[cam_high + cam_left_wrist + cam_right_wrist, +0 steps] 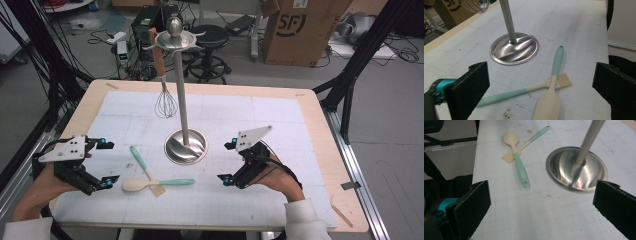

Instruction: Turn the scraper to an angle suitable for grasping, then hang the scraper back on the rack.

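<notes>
Utensils lie crossed on the gridded surface (260,200): spoon (150,183) over brush (145,170), just left of the steel stand (185,145), with a whisk (166,102) hanging from its top. Left gripper (106,162) hovers beside them near the surface's left edge, jaws wide apart, holding nothing. Right gripper (227,162) sits right of the stand's base, jaws equally wide and empty, bare mat all round it.

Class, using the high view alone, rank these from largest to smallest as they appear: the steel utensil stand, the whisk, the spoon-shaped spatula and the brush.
1. Steel utensil stand, by far the tallest.
2. Whisk, hanging from the stand's top ring.
3. Spoon-shaped spatula and brush: these lie crossed and look about equal in length, so no ranking between them.
</notes>
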Motion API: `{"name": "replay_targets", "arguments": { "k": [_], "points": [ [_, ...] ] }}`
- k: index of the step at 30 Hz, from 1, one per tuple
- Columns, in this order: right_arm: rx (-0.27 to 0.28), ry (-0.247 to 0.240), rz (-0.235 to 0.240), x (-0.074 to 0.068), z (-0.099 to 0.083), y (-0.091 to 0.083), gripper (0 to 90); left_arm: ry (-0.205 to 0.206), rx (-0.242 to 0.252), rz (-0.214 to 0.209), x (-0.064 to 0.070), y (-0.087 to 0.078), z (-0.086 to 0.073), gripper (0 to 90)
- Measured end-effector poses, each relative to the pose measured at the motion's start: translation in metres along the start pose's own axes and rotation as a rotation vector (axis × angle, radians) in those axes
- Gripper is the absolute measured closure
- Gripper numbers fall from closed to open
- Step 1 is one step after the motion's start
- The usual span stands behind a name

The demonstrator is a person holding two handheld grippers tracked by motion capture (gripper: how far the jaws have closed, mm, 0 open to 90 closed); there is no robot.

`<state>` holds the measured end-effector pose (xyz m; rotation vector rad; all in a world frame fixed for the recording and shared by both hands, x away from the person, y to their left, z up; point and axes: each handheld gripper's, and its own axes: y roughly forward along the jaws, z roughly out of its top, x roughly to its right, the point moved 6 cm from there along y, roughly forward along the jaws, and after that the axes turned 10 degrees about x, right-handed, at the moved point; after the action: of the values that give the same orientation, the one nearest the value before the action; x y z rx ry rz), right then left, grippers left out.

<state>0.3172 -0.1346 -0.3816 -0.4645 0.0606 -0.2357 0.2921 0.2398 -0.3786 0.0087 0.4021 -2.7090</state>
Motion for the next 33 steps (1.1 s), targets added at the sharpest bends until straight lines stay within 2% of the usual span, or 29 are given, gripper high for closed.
{"name": "replay_targets", "arguments": {
  "k": [7,9,13,16,18,20,21,23,26,33],
  "points": [
    [0.055,0.015,-0.047,0.005,-0.005,-0.021,0.2,0.000,0.006,0.002,0.000,-0.002,0.001,1.6],
    [0.086,0.017,-0.076,0.009,-0.007,-0.029,0.2,0.002,0.004,0.002,0.000,-0.002,0.001,1.7],
    [0.101,0.036,-0.125,0.014,-0.015,-0.048,0.2,0.000,0.000,-0.001,0.001,-0.001,0.000,1.7],
    [0.125,0.061,-0.182,0.016,-0.022,-0.064,0.2,-0.004,0.002,-0.002,0.001,0.000,-0.001,1.7],
    [0.170,0.071,-0.178,0.014,-0.026,-0.073,0.2,-0.003,0.000,-0.005,0.000,0.001,-0.001,1.7],
    [0.162,0.080,-0.197,0.015,-0.029,-0.080,0.2,-0.004,0.002,-0.001,0.000,0.001,-0.001,1.7],
    [0.167,0.081,-0.219,0.015,-0.030,-0.086,0.2,-0.001,0.001,-0.001,0.000,0.001,-0.001,1.7],
    [0.190,0.078,-0.223,0.015,-0.032,-0.093,0.2,-0.004,0.003,0.000,-0.001,0.000,-0.001,1.7],
    [0.205,0.100,-0.253,0.016,-0.037,-0.101,0.2,-0.009,0.004,0.004,-0.001,0.000,-0.001,1.7],
    [0.223,0.123,-0.274,0.020,-0.044,-0.110,0.2,-0.003,0.004,0.002,-0.001,0.000,-0.002,1.7]
  ]
}}
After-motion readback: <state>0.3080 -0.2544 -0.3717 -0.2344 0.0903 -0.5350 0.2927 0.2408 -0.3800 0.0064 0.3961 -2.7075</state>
